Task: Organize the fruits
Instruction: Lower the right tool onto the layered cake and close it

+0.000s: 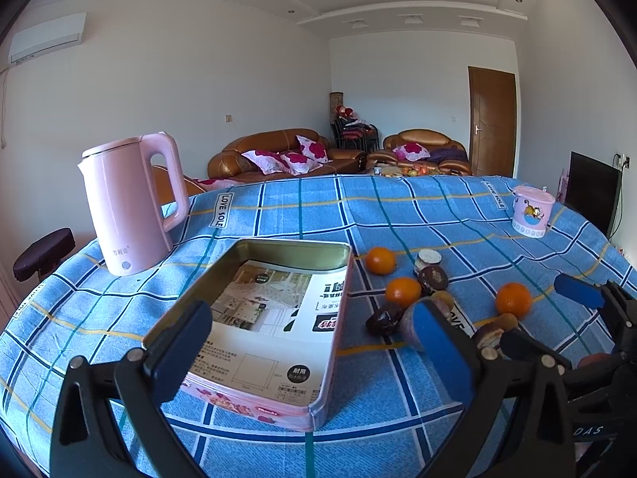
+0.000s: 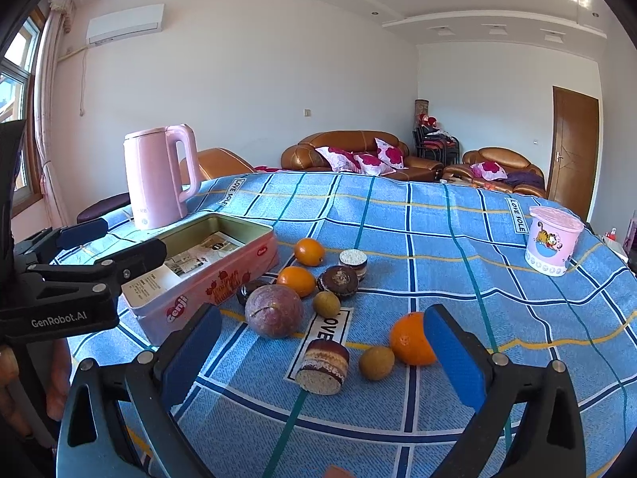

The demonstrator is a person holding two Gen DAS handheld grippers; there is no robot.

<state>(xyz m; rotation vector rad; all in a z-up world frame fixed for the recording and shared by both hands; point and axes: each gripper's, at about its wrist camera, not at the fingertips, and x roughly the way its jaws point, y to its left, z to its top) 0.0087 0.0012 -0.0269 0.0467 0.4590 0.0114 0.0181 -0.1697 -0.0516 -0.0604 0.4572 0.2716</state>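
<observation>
An open pink tin [image 1: 294, 242] with a printed paper inside lies on the blue checked cloth, and my left gripper [image 1: 310, 354] stands open and empty over its near end. To its right lie three oranges [image 1: 380, 261] [image 1: 403, 290] [image 1: 513, 298]. In the right wrist view my right gripper [image 2: 322, 362] is open and low over the cloth. Between its fingers are a chocolate cake slice [image 2: 323, 366], a longan [image 2: 376, 363] and an orange [image 2: 412, 338]. A purple passion fruit [image 2: 274, 310], a second longan [image 2: 326, 304] and two more oranges [image 2: 296, 281] [image 2: 309, 251] lie farther ahead beside the tin [image 2: 207, 290].
A pink kettle [image 1: 131, 207] stands behind the tin at the table's left edge. A pink lidded cup [image 2: 553, 239] sits far right. Round chocolate cakes [image 2: 338, 281] [image 2: 353, 261] and a dark date [image 1: 384, 320] lie among the fruit. The cloth beyond is bare.
</observation>
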